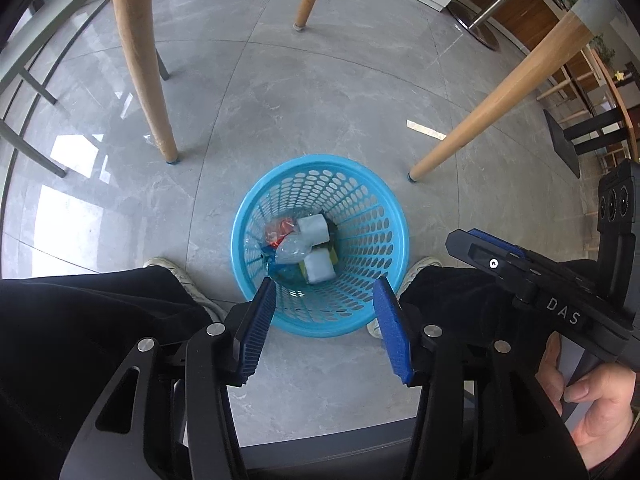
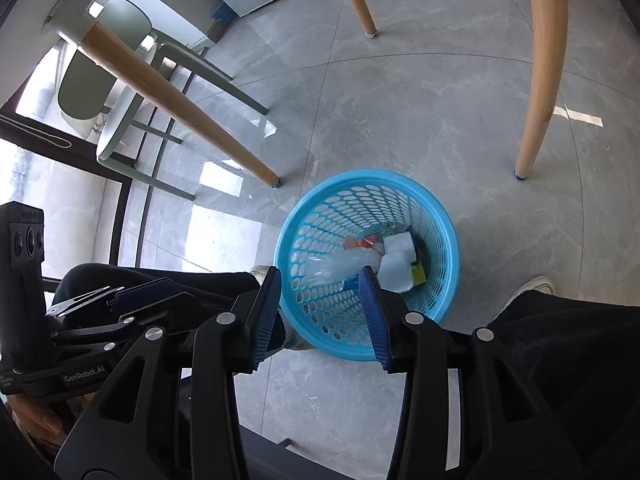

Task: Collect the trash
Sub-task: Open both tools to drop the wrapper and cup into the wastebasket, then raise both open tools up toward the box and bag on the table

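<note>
A blue perforated waste basket (image 1: 372, 216) stands on the grey tile floor, between the person's feet. It also shows in the right wrist view (image 2: 320, 236). Inside lie a crushed clear plastic bottle (image 1: 291, 251), two white blocks (image 1: 314, 229), a red wrapper (image 1: 280, 227) and a yellow scrap (image 2: 418, 273). My left gripper (image 1: 325, 294) hangs open and empty above the basket's near rim. My right gripper (image 2: 322, 284) is open and empty above the basket's near left side. The right gripper also shows in the left wrist view (image 1: 486, 250).
Wooden table legs (image 1: 140, 60) (image 1: 496, 100) stand around the basket. The person's black trousers (image 1: 80, 320) and white shoes (image 1: 420, 270) flank it. A pale green chair (image 2: 120, 92) stands by the window at left. Wooden cabinets (image 1: 516, 0) are at far right.
</note>
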A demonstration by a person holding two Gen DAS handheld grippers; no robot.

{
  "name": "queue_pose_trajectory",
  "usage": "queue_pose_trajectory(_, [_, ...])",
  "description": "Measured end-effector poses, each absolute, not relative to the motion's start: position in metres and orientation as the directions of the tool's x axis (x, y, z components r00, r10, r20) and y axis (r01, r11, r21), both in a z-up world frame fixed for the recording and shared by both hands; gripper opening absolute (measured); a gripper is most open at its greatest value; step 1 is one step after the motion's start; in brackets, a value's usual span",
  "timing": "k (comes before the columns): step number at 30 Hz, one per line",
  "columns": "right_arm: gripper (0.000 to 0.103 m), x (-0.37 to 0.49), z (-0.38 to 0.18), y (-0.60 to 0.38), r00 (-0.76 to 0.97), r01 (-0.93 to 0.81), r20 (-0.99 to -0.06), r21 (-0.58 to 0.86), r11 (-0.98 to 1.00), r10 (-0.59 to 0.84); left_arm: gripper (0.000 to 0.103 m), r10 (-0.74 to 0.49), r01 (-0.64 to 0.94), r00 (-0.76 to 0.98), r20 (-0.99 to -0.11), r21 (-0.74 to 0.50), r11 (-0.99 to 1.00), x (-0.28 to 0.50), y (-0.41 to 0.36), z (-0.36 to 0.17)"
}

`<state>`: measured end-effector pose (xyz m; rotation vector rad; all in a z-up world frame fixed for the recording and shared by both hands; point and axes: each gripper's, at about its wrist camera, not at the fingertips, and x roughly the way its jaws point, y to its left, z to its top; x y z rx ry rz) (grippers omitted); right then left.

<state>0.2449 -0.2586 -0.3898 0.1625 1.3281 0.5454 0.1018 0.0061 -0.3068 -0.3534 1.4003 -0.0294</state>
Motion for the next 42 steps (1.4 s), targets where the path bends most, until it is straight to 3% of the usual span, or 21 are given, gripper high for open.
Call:
queue_pose_trajectory(15, [0.041, 0.232, -0.363, -0.270, 0.209, -0.305, -0.875, 0.366, 0.879, 0.437, 0.054, -0.173, -0.160, 0.242, -0.955, -0.215, 0.963, 0.085, 0.015, -0.283])
queue_pose_trajectory(23, [0.054, 0.214, -0.334, -0.281, 0.272, -0.339, -0.857, 0.339, 0.877, 0.437, 0.059, -0.126, -0.106, 0.291, -0.948, -0.163, 0.981, 0.071, 0.015, -0.264])
queue_pose_trajectory(42, [0.068, 0.148, -0.232, -0.321, 0.475, -0.405, -0.753, 0.273, 0.873, 0.456, 0.069, -0.010, -0.093, 0.558, -0.830, -0.075, 0.993, 0.024, 0.046, -0.156])
